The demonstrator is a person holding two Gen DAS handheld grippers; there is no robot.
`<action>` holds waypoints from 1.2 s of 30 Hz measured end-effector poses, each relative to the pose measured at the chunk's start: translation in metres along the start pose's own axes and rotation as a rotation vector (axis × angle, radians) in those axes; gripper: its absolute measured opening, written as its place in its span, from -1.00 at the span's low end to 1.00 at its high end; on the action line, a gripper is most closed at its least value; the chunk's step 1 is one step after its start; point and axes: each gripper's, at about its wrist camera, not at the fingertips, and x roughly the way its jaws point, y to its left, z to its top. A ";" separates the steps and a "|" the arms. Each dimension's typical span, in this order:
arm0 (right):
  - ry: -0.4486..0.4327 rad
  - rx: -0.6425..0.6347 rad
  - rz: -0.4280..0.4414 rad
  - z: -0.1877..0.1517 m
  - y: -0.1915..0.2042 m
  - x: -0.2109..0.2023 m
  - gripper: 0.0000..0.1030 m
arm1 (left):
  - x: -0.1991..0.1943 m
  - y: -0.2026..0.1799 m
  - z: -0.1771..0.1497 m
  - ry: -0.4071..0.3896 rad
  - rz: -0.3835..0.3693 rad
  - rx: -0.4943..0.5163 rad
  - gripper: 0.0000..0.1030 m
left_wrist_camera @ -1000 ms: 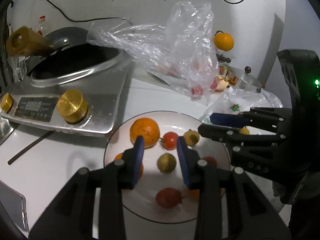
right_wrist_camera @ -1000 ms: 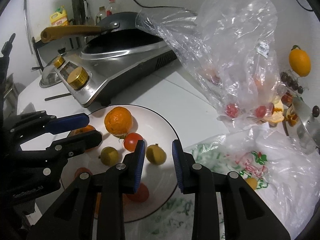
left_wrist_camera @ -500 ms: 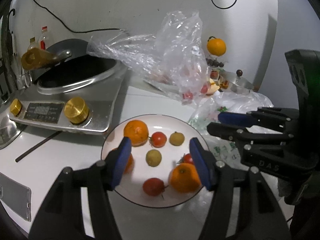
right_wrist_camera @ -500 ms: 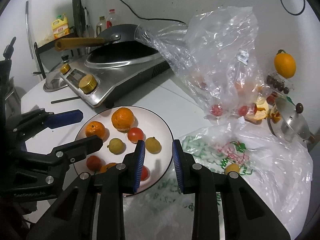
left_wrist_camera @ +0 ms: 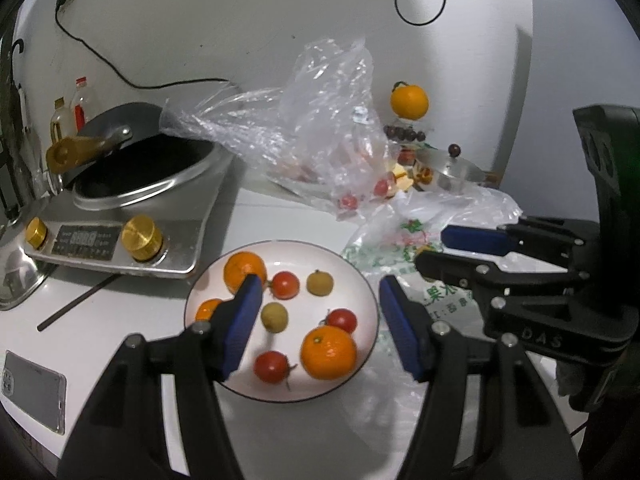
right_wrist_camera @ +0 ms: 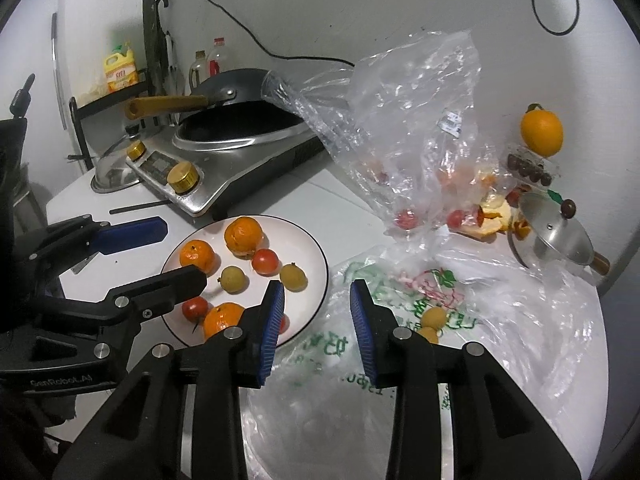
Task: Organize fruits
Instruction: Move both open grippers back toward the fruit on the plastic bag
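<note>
A white plate (left_wrist_camera: 360,284) holds three oranges, three red tomatoes and two small yellow-green fruits. The biggest orange (left_wrist_camera: 328,354) lies at its front right. My left gripper (left_wrist_camera: 320,312) hovers above the plate's near side, open and holding nothing. In the right wrist view the plate (right_wrist_camera: 304,248) sits left of centre, and my right gripper (right_wrist_camera: 316,304) hangs over its right rim. Its jaws are opening with nothing between them. Two small yellow fruits (right_wrist_camera: 434,318) rest in a printed plastic bag. A clear bag (right_wrist_camera: 408,218) holds red tomatoes.
An induction cooker with a wok (left_wrist_camera: 148,168) stands behind the plate on the left. At the back right are a steel pot lid (right_wrist_camera: 556,236), peel scraps and an orange (right_wrist_camera: 542,132). A phone (left_wrist_camera: 32,396) and a dark stick (left_wrist_camera: 76,304) lie near the left.
Both grippers have drawn back and up from the plate, so more of the counter shows. The left jaws spread wide apart. The right jaws have parted slightly.
</note>
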 end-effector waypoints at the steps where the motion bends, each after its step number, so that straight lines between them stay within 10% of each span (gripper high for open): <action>1: -0.003 0.002 -0.002 -0.001 -0.001 -0.003 -0.30 | -0.001 -0.003 0.000 -0.001 0.000 0.004 0.21; 36: -0.125 0.053 -0.098 -0.025 -0.052 -0.092 -0.10 | -0.034 -0.079 0.026 -0.082 -0.063 0.066 0.21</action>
